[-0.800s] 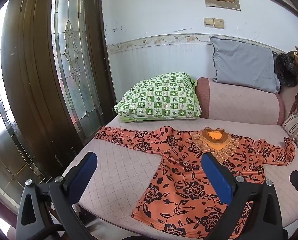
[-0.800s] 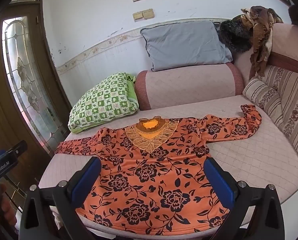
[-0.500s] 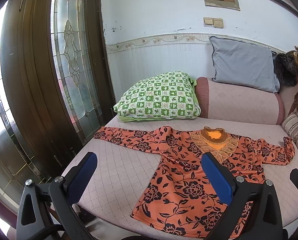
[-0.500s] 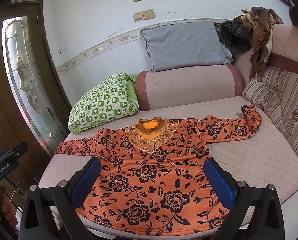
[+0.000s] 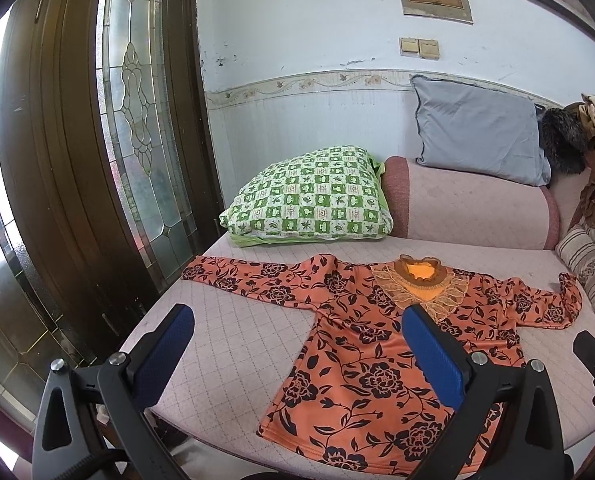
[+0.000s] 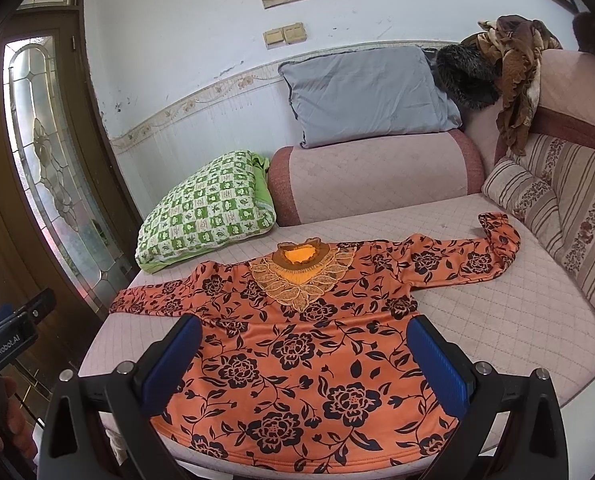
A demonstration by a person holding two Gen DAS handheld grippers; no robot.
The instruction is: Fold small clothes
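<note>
1. An orange top [image 6: 297,344] with black flowers lies flat on the pink sofa seat [image 6: 477,300], with its front up.
2. Its bottom hem is at the front edge of the seat, and its neck points to the back of the sofa.
3. Both sleeves are spread out to the sides. The right sleeve's end bends up near the striped cushion [image 6: 537,196].
4. The left hand-held gripper [image 5: 297,356] is wide open and holds nothing. It hangs over the front left part of the seat.
5. The right hand-held gripper [image 6: 305,360] is wide open too, and empty. It hangs over the bottom part of the top.
6. A green checked pillow [image 5: 309,200] sits at the back left corner of the seat.
7. A grey pillow [image 6: 369,96] rests on the sofa's back.
8. Brown and dark cloths [image 6: 509,64] are piled at the back right corner; I cannot tell what they are.
</note>
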